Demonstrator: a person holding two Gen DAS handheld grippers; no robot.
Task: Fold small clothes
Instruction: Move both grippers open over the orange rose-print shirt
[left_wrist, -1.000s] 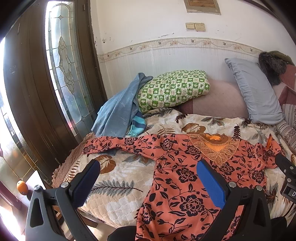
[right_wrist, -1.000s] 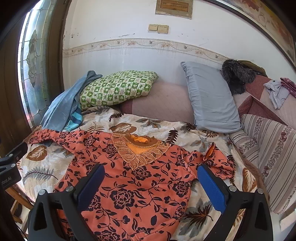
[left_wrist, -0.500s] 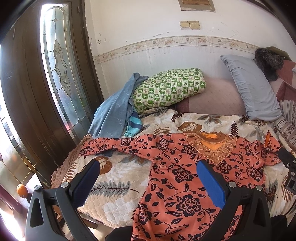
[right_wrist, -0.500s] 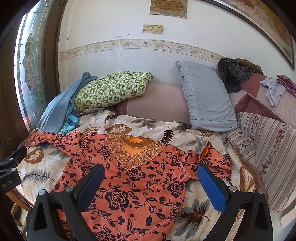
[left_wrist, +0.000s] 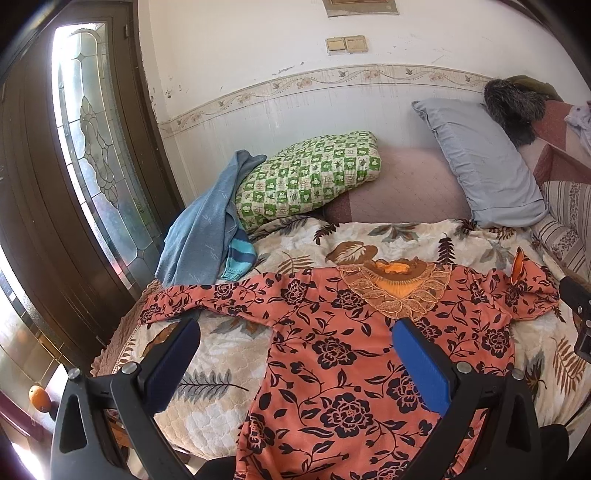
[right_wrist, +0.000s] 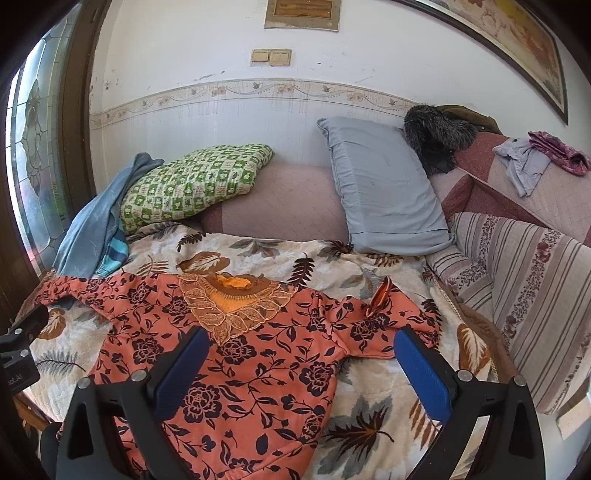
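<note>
An orange top with black flowers (left_wrist: 332, 332) lies spread flat, front up, on the leaf-print bedspread (left_wrist: 229, 354). Its neck with gold lace faces the wall. Its left sleeve (left_wrist: 207, 299) stretches out to the left; its right sleeve (right_wrist: 388, 325) is bunched with the cuff turned up. It also shows in the right wrist view (right_wrist: 240, 354). My left gripper (left_wrist: 295, 354) is open and empty above the top's left side. My right gripper (right_wrist: 301, 362) is open and empty above its right side. The hem is hidden below both views.
A green checked pillow (left_wrist: 306, 177), a blue garment (left_wrist: 207, 229) and a grey pillow (left_wrist: 484, 162) lie at the back against the wall. A striped cushion (right_wrist: 524, 280) lines the right. A glass door (left_wrist: 85, 147) stands left of the bed.
Both grippers have drawn back and a little higher from the bed, so more of the wall and the top shows. Both stay open.
</note>
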